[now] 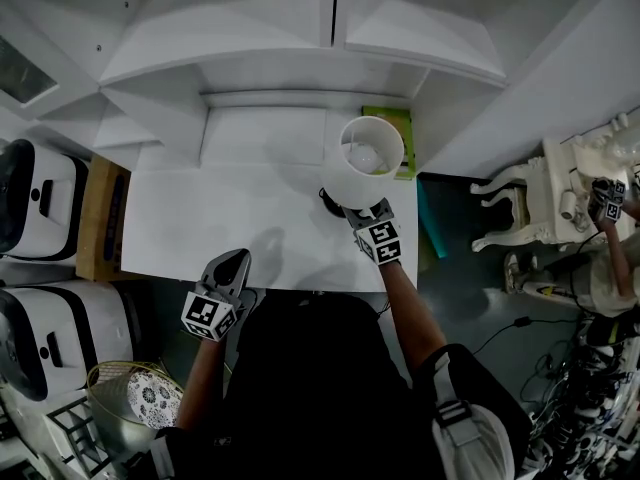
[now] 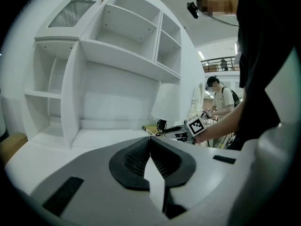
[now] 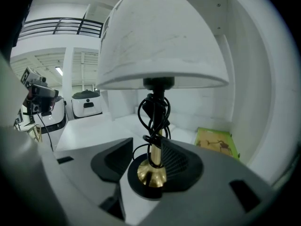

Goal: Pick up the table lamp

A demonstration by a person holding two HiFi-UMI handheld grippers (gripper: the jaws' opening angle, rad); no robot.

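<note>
The table lamp has a white shade (image 1: 370,163) (image 3: 160,41), a brass stem with black cord wound round it (image 3: 155,121) and a round black base (image 3: 151,182). It stands upright at the right back of the white desk (image 1: 200,228). My right gripper (image 1: 362,211) (image 3: 150,161) is level with the base, which sits between its open jaws; I see no pad pressing on it. My left gripper (image 1: 232,260) (image 2: 150,142) hovers at the desk's front edge, left of the lamp, shut on nothing. From there the right gripper's marker cube (image 2: 196,125) shows beside the lamp's stem (image 2: 162,125).
A green book (image 1: 395,128) (image 3: 214,140) lies right behind the lamp. White shelves (image 1: 300,48) rise at the desk's back. White machines (image 1: 35,198) and a wooden panel (image 1: 100,218) stand at the left. At the right is an ornate white table (image 1: 540,198) with another person's arm (image 1: 615,258).
</note>
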